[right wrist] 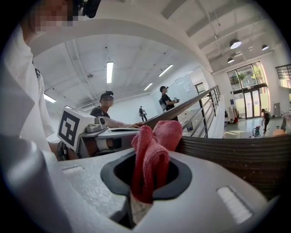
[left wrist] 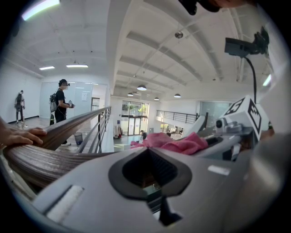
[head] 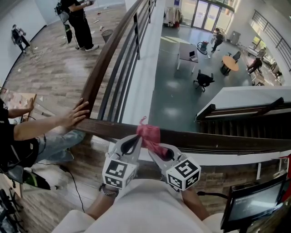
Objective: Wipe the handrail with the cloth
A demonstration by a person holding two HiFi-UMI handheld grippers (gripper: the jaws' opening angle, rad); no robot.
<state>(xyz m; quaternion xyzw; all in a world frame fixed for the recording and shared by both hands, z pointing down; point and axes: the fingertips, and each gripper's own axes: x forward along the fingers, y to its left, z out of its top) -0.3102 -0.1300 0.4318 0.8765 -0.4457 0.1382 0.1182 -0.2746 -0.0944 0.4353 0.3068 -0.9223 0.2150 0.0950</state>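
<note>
Cloth [right wrist: 152,157] in right gripper [right wrist: 146,176] (perhaps against handrail [right wrist: 236,157])

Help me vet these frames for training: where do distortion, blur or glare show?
Head view: sharp, though the wide lens bows the handrail. Left gripper view: fisheye circle with black corners, ceiling lamp flaring at top left. Right gripper view: same fisheye rim; the cloth is crisp.
</note>
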